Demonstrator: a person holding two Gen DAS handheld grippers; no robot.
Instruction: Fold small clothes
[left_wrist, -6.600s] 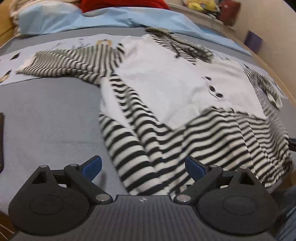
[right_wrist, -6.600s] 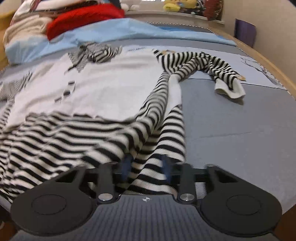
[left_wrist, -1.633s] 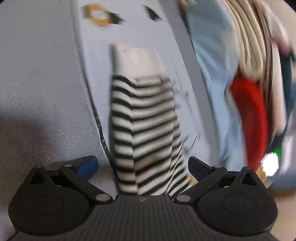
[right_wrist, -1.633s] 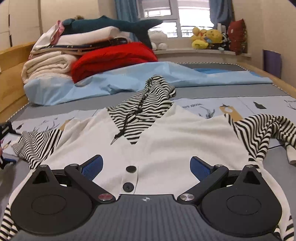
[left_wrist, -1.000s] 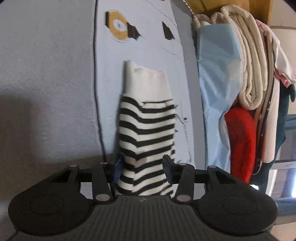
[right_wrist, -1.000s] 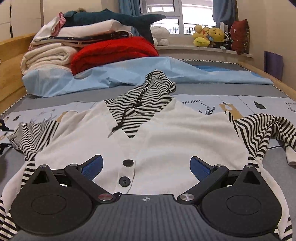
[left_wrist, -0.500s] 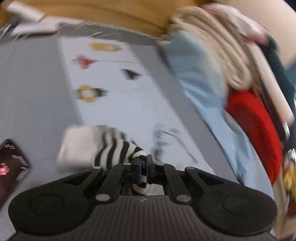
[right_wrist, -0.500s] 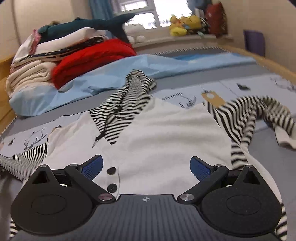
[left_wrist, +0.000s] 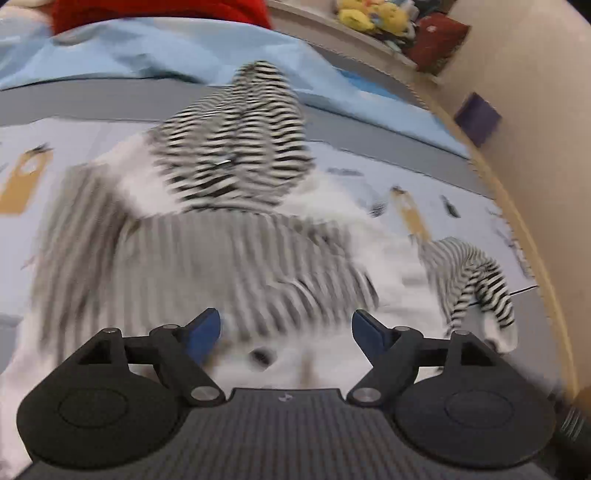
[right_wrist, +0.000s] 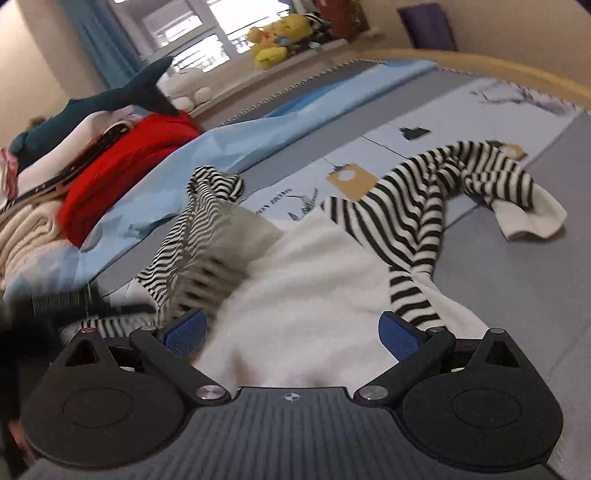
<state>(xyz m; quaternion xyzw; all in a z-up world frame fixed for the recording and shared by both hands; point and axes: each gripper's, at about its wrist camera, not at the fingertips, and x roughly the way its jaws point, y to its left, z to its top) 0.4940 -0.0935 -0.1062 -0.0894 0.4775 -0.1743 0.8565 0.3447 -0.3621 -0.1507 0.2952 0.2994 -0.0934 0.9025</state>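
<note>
While the left wrist view blurs, the left tongs (left_wrist: 286, 330) have just been opening, nothing between them, above the striped sleeve (left_wrist: 207, 269) laid across the white top (left_wrist: 332, 354) on the bed (left_wrist: 373, 144). Right view: the right tongs (right_wrist: 291, 336) gape empty; I'd pinch the other sleeve (right_wrist: 424, 206) near its cuff and lay it flat.
</note>
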